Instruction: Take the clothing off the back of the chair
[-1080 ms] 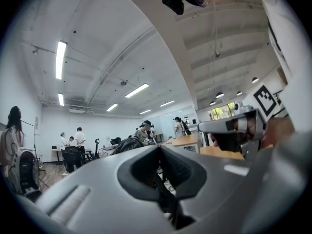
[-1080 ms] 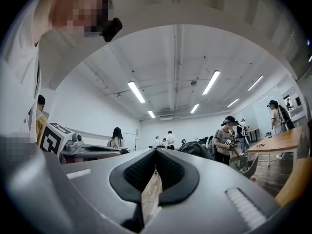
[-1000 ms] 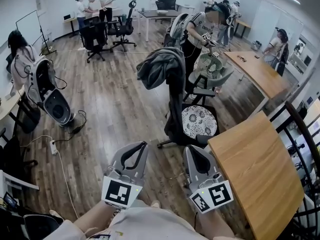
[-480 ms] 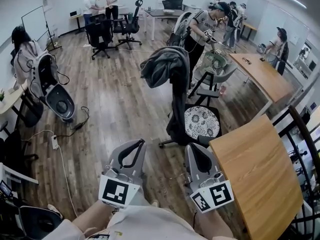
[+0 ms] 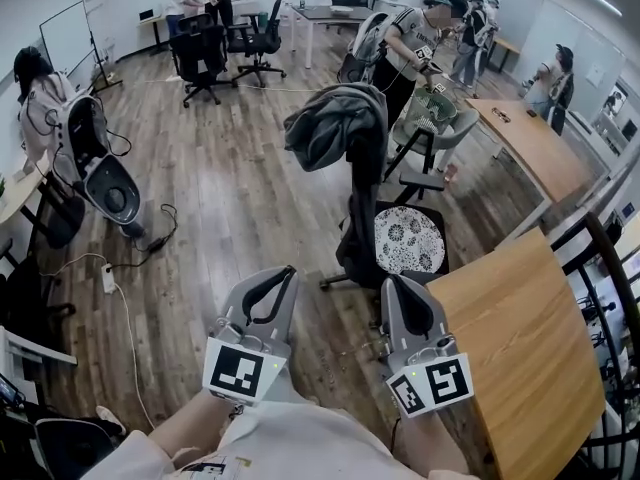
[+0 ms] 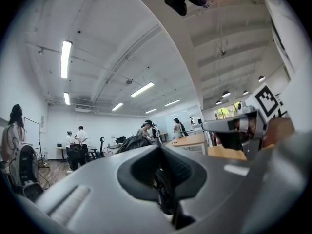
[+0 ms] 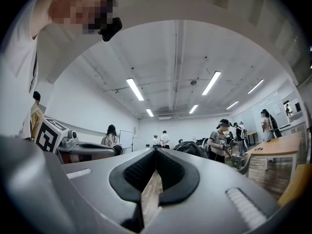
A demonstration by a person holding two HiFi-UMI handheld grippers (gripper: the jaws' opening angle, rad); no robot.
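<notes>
A grey jacket (image 5: 335, 128) is draped over the back of a black office chair (image 5: 365, 203) with a patterned seat cushion (image 5: 410, 240), in the middle of the wooden floor. My left gripper (image 5: 288, 272) and right gripper (image 5: 392, 283) are held side by side in front of me, pointing level at the chair and still well short of it. Both are shut with nothing between the jaws. The jacket (image 6: 132, 141) shows small above the left gripper (image 6: 160, 148) in the left gripper view. It also peeks over the right gripper (image 7: 155, 150) as a dark mound, the jacket (image 7: 190, 147).
A wooden table (image 5: 520, 358) stands close on my right, with a black rack (image 5: 610, 288) beyond it. A white machine (image 5: 95, 168) and a power strip with cable (image 5: 108, 286) lie to the left. A person (image 5: 410, 48) works at a second chair (image 5: 430, 128) behind.
Both grippers and my view have moved forward toward the chair, which now looks a little nearer. The jaws stay shut.
</notes>
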